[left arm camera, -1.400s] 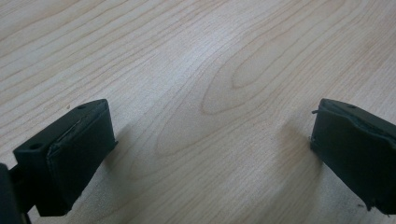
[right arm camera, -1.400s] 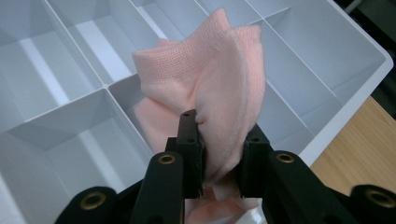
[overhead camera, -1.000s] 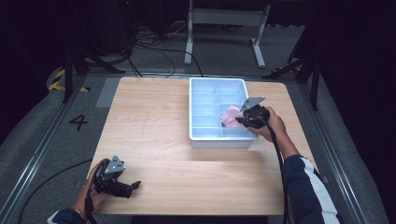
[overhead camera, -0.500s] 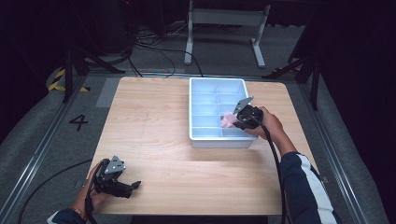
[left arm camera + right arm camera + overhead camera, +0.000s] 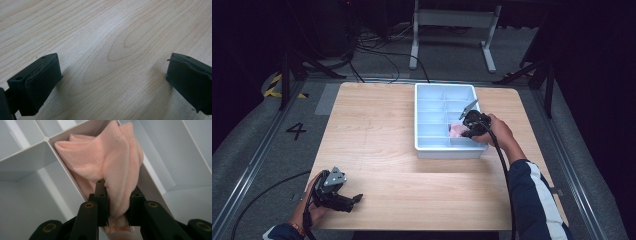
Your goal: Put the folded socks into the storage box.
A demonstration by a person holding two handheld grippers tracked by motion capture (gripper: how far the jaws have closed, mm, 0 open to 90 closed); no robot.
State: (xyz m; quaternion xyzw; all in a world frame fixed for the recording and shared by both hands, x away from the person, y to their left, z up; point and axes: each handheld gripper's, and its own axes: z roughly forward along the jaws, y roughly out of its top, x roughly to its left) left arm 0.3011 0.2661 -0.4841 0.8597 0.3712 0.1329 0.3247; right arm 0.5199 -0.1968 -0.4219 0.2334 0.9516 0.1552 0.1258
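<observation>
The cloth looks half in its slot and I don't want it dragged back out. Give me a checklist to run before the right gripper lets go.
1. Right gripper shut on the pink cloth: ok.
2. Cloth inside a single compartment of the white divided tray: ok, it lies between two dividers.
3. Cloth fully seated at the compartment bottom: cannot tell.
4. Cloth free of the fingers for a clean release: not ok, a fold is bunched between them.
5. Left gripper open and parked on the wooden table, apart from the tray: ok.
</observation>
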